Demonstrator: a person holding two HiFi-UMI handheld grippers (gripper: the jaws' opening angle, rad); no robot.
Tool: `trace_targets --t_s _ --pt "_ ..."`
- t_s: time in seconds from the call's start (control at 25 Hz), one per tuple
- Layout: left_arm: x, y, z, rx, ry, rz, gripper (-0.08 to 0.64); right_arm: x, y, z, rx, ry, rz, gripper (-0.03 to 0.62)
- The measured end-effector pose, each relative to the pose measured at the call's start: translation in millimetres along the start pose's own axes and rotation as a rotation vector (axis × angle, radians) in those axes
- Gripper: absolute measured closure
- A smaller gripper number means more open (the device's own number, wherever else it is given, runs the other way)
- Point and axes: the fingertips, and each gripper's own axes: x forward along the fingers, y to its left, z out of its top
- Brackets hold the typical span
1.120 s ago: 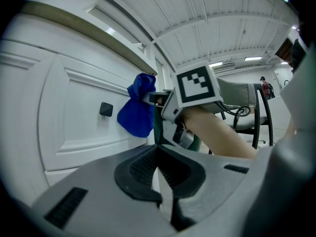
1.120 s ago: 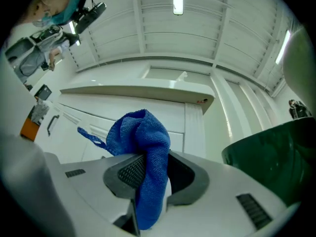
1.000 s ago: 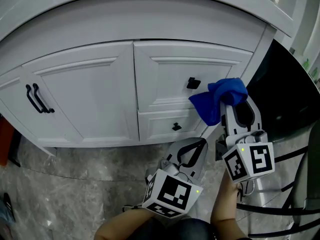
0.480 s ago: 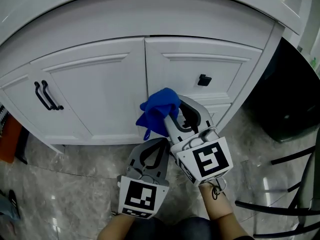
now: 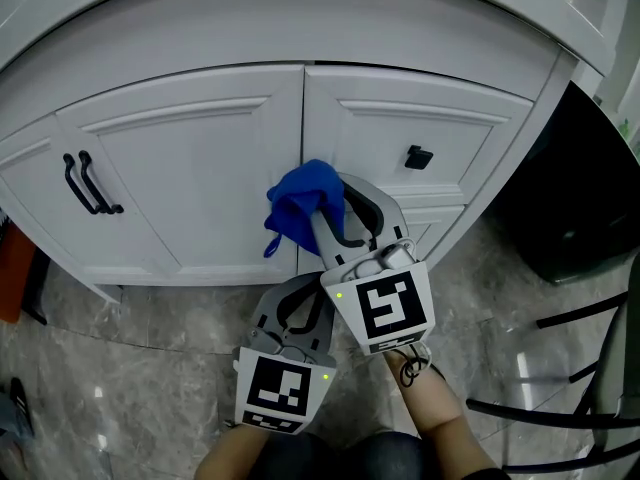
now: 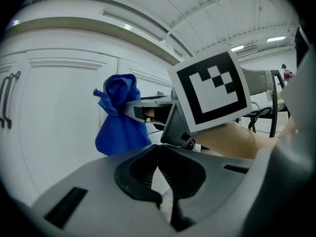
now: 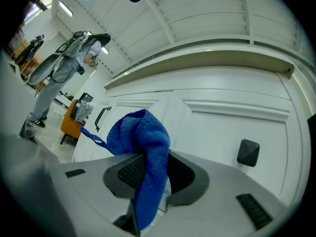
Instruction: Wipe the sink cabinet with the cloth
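Clamping the blue cloth (image 5: 298, 206) between tightly closed jaws, the right gripper (image 5: 335, 206) holds it at the sink cabinet's (image 5: 190, 158) door seam. The left gripper (image 5: 298, 313), jaws together and empty, hangs just below the cabinet doors.

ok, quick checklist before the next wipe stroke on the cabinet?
1. Cloth grip: ok. Right tool is shut on the blue cloth.
2. Cloth against the cabinet: cannot tell. It sits over the gap between the left door and the right door, but contact is not visible.
3. Left tool: ok. It is shut, empty, and below and apart from the cloth.
4. Knob: ok. It is to the right of the cloth, apart.
5. Bar handles: ok. They are far to the left.
6. Doors shut: ok. Both look flush.
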Motion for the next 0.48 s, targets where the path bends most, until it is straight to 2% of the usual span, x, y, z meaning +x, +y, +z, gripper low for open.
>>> trace_targets --t_s 0.24,0.48 --pt "6 -6 -1 -0.007 -0.013 -0.024 0.555 -3 -5 -2 0.026 -0.025 0.002 0.476" --pt "9 -9 -3 -0.012 -0.003 -0.035 0.557 -12 -25 -15 0.055 -0.017 -0.038 0.476"
